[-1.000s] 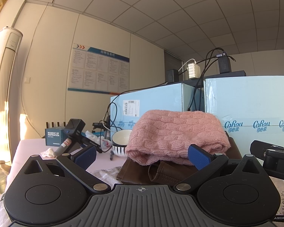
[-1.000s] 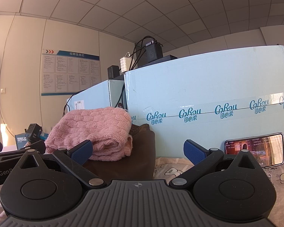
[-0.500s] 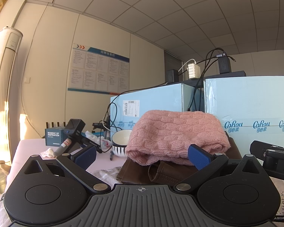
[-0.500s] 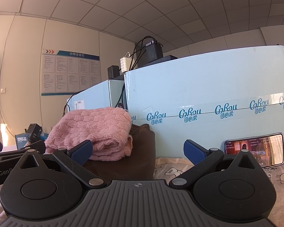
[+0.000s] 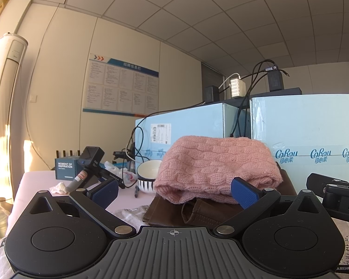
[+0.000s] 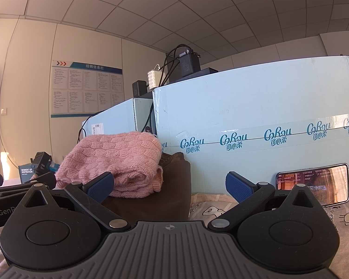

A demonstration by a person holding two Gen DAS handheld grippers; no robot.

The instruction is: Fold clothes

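left wrist view: the left gripper (image 5: 174, 191) is spread wide and holds nothing, just short of the folded pink sweater (image 5: 217, 167). the right gripper (image 6: 169, 186) gapes wide too, empty. the sweater lies on a brown garment (image 6: 156, 195), in front of the pale blue boxes (image 6: 256, 121).
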